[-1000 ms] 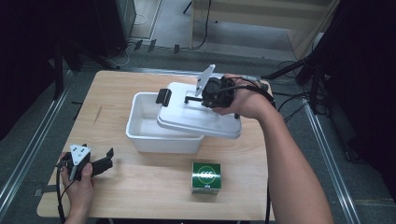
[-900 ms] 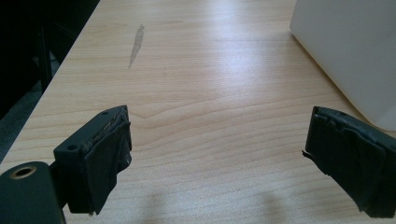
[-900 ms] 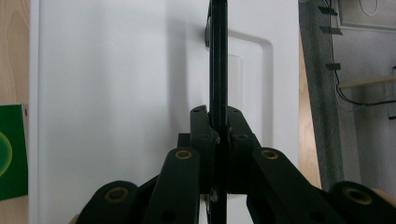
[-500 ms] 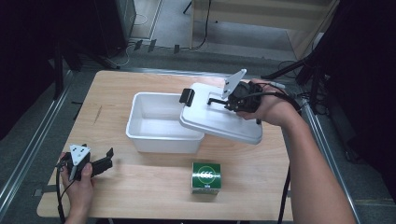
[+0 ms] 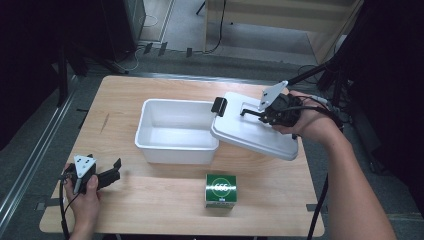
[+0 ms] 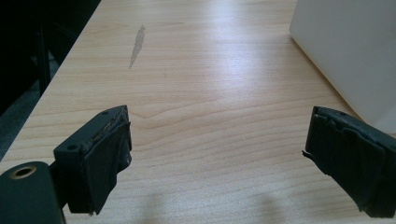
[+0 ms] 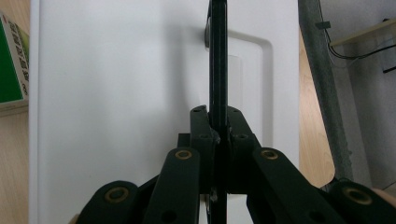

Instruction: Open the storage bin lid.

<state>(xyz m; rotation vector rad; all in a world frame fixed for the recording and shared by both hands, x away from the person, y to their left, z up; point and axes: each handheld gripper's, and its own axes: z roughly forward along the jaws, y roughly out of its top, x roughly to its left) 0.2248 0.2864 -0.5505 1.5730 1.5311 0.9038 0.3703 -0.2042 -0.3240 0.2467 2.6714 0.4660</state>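
Note:
A white plastic bin (image 5: 176,131) stands uncovered in the middle of the table. Its white lid (image 5: 252,132) hangs tilted to the right of the bin, one corner over the bin's right rim, a black latch (image 5: 219,106) at its left end. My right gripper (image 5: 260,114) is shut on the lid's black handle (image 7: 217,65), which runs straight up between the pads over the lid (image 7: 121,93). My left gripper (image 5: 114,169) rests open on the table at the front left, and its wide-apart pads (image 6: 105,161) have nothing between them.
A green box (image 5: 220,190) sits near the front edge, below the lid. The bin's white wall (image 6: 345,51) lies just right of my left gripper. Bare wood (image 6: 201,84) stretches ahead of it. Cables and a frame post (image 7: 322,79) run past the table's right edge.
My right gripper has carried the lid off the bin and to the right, leaving the bin uncovered. The left gripper has stayed put.

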